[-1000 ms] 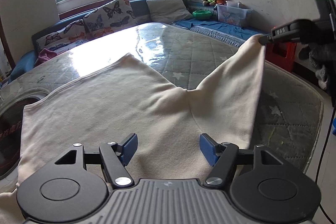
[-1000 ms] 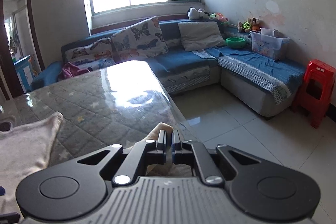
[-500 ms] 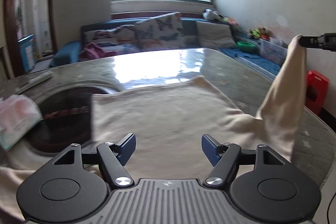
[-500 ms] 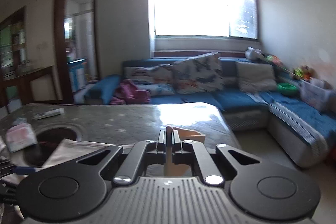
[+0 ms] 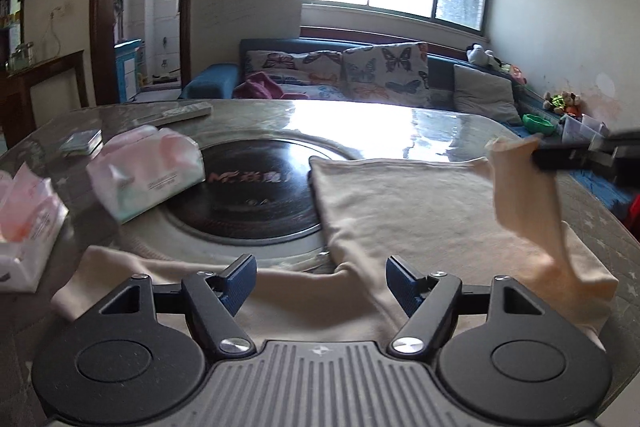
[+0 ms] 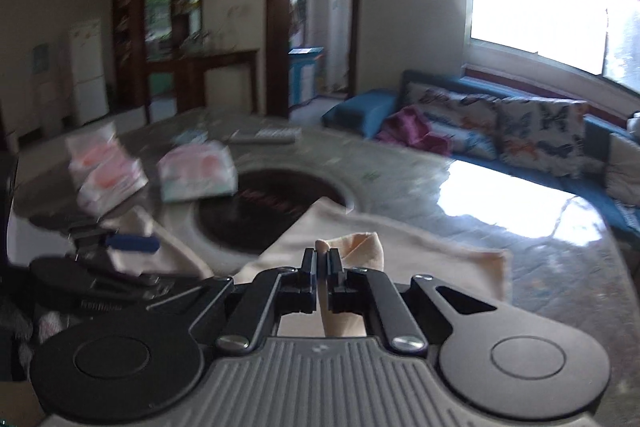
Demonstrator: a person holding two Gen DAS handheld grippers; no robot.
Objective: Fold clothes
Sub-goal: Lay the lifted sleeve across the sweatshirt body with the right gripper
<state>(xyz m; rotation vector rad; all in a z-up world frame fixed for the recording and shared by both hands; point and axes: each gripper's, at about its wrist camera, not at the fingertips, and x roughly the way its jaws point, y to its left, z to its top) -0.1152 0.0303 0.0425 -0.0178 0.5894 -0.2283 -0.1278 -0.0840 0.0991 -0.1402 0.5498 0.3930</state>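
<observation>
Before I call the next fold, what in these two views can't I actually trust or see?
- Garment, left wrist view: near edge hidden under the left hand-held gripper, whose jaws are opening with nothing clamped.
- Right hand-held gripper, left wrist view: body cut off by the right edge.
- Pinched corner, right wrist view: cloth below it hidden by the gripper body.
- Tissue packs, right wrist view: motion-blurred, print unreadable.

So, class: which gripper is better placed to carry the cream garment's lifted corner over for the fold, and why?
Right. The right gripper is shut on the cream garment, holding its corner off the table; the left gripper, jaws opening, holds nothing.
</observation>
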